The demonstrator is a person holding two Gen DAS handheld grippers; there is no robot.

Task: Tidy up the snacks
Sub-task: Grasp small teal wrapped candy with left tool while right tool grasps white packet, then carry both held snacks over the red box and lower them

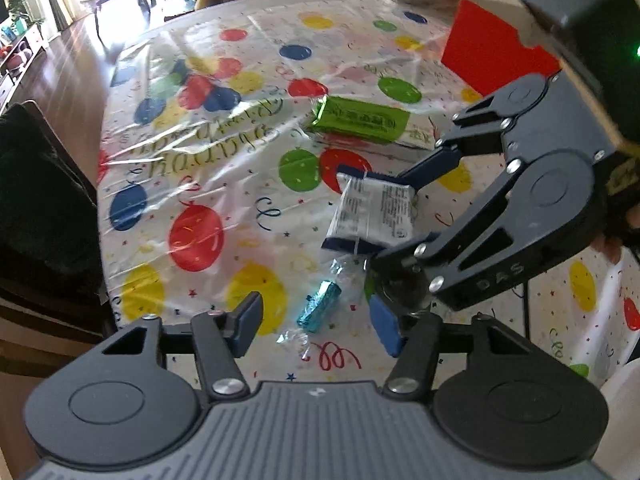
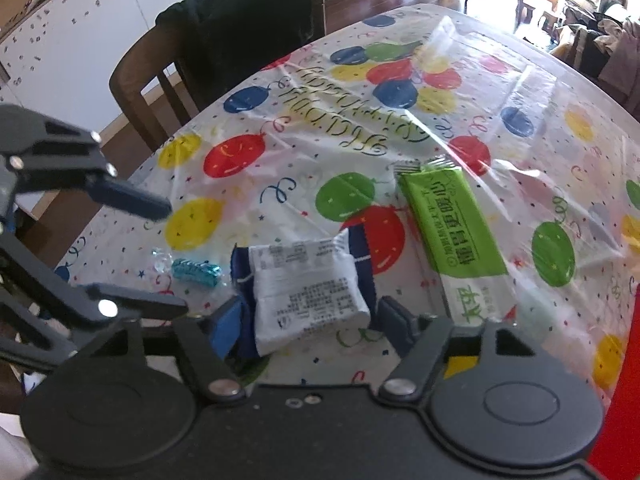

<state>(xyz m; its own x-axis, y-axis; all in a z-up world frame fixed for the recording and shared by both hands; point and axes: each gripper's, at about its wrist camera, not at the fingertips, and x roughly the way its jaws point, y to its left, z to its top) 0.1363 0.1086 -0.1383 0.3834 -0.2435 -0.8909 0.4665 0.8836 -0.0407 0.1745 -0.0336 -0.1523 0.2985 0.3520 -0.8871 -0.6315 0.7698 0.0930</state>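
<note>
On a round table covered with a glossy plastic cloth printed with coloured balloons lie three snacks.

In the left wrist view, the left gripper fills the bottom of the frame. Its two blue pads stand apart, one on each side of a small candy in a shiny turquoise foil wrapper with clear twisted ends. The candy lies between the pads in the lower middle of the frame, and neither pad touches it, so this claw is half wide and holds nothing.

The right gripper comes in from the right side of the same frame. Between its fingers is a white packet with small black print and dark blue ends, at the middle of the frame. In the right wrist view this packet sits in the lower middle, and the blue pads are at its two sides. The left pad seems to touch the blue edge of the packet, but I cannot tell for sure if both pads press it.

A long green bar-shaped packet with dark characters lies flat on the cloth, right of centre in the right wrist view, near the white packet but apart from it. A red flat box stands at the upper right of the left wrist view. A dark wooden chair stands at the table edge, upper left of the right wrist view.
</note>
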